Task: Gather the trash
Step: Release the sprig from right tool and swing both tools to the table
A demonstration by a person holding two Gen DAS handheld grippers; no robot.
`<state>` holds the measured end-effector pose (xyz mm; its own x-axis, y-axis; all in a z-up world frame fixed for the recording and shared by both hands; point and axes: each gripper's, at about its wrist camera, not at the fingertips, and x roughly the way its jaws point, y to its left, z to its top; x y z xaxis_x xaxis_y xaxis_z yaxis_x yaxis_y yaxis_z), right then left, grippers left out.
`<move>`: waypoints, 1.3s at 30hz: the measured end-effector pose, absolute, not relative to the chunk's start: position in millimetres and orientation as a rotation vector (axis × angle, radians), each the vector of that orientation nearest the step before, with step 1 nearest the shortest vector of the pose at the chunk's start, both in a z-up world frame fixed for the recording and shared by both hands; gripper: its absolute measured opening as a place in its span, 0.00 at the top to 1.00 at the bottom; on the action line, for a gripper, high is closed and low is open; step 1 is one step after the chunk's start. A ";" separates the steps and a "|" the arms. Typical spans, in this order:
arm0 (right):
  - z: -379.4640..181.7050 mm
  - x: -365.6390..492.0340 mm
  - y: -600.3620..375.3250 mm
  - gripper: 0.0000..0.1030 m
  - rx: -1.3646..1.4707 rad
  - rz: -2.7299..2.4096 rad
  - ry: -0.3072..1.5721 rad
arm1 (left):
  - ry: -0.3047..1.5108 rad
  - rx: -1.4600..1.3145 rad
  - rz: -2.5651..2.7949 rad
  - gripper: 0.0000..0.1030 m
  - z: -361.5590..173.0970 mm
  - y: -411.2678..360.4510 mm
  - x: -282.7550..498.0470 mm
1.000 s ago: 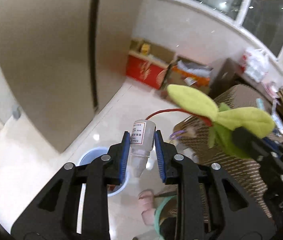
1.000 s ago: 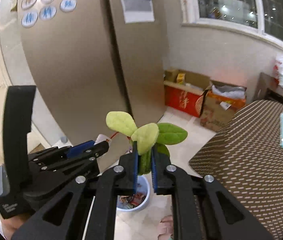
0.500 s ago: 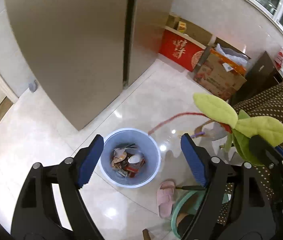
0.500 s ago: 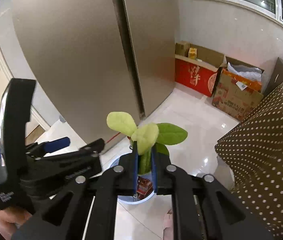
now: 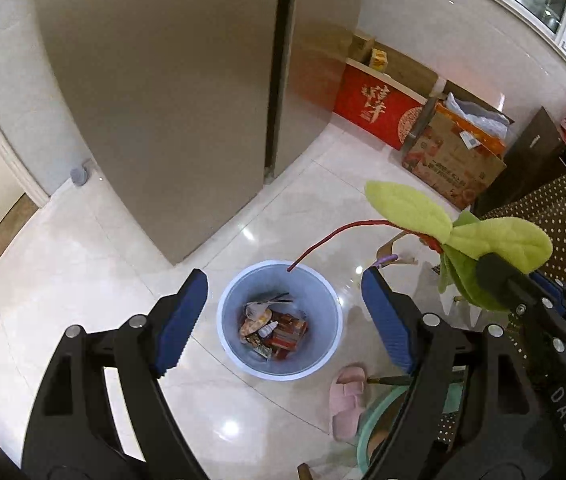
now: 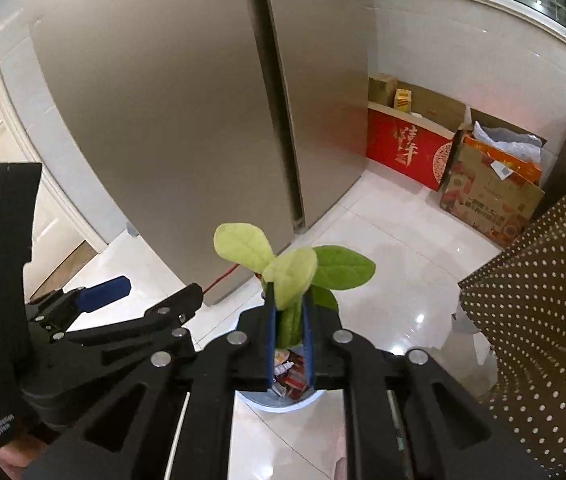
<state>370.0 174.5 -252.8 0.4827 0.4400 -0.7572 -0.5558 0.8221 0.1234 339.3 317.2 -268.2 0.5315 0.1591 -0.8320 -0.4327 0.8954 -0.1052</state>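
A light blue trash bin (image 5: 325, 344) stands on the floor with wrappers and a small white bottle (image 5: 269, 327) inside. My left gripper (image 5: 283, 316) is open and empty, high above the bin. My right gripper (image 6: 289, 344) is shut on a green felt leaf sprig with a red stem (image 6: 283, 264). The sprig also shows at the right of the left wrist view (image 5: 463, 236). The bin (image 6: 283, 400) shows partly below the right gripper's jaws.
A tall steel fridge (image 5: 187, 92) stands behind the bin. Red and cardboard boxes (image 5: 447, 148) line the far wall. A polka-dot covered table (image 6: 539, 320) is at the right. A pink slipper (image 5: 345, 404) and a green stool (image 5: 379, 436) lie near the bin.
My left gripper opened and the small white bottle dropped into the bin. Both grippers tilted down toward the bin. The right gripper still holds the sprig.
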 end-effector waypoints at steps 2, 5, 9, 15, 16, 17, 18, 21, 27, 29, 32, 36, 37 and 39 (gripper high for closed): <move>-252.9 370.0 181.2 0.85 -0.140 0.623 0.873 | 0.935 -0.321 0.380 0.24 -264.6 321.8 336.4; -254.7 375.3 190.4 0.69 -0.117 0.641 0.877 | 0.922 -0.313 0.428 0.24 -260.6 329.7 331.1; -256.3 380.8 194.7 0.64 -0.117 0.629 0.900 | 0.914 -0.340 0.448 0.24 -257.5 340.1 322.2; -243.9 371.7 175.8 0.62 -0.134 0.608 0.871 | 0.894 -0.361 0.417 0.24 -247.1 330.0 318.5; -241.2 371.0 170.9 0.61 -0.133 0.603 0.868 | 0.891 -0.364 0.408 0.24 -245.1 327.1 318.7; -237.0 370.0 164.2 0.60 -0.130 0.597 0.862 | 0.887 -0.361 0.400 0.24 -242.0 322.4 319.0; -230.8 368.5 155.0 0.59 -0.127 0.587 0.848 | 0.879 -0.349 0.389 0.24 -236.4 315.0 319.2; -214.5 366.4 132.9 0.58 -0.121 0.564 0.817 | 0.856 -0.323 0.359 0.24 -221.7 296.8 318.0; -166.8 364.2 65.5 0.53 -0.085 0.492 0.734 | 0.775 -0.274 0.267 0.24 -176.2 241.8 319.5; -151.2 362.4 34.1 0.52 -0.065 0.454 0.701 | 0.739 -0.259 0.234 0.24 -159.9 217.5 321.2; -131.9 357.6 -13.6 0.51 -0.043 0.396 0.666 | 0.713 -0.222 0.163 0.23 -140.0 172.9 329.3; -114.3 353.0 -77.0 0.51 -0.022 0.312 0.635 | 0.699 -0.168 0.078 0.23 -124.1 113.4 340.5; -109.5 351.6 -96.5 0.51 -0.011 0.286 0.629 | 0.697 -0.148 0.048 0.23 -120.3 93.4 344.3; -105.3 353.1 -126.7 0.51 0.003 0.240 0.622 | 0.698 -0.124 -0.009 0.23 -115.1 61.5 352.1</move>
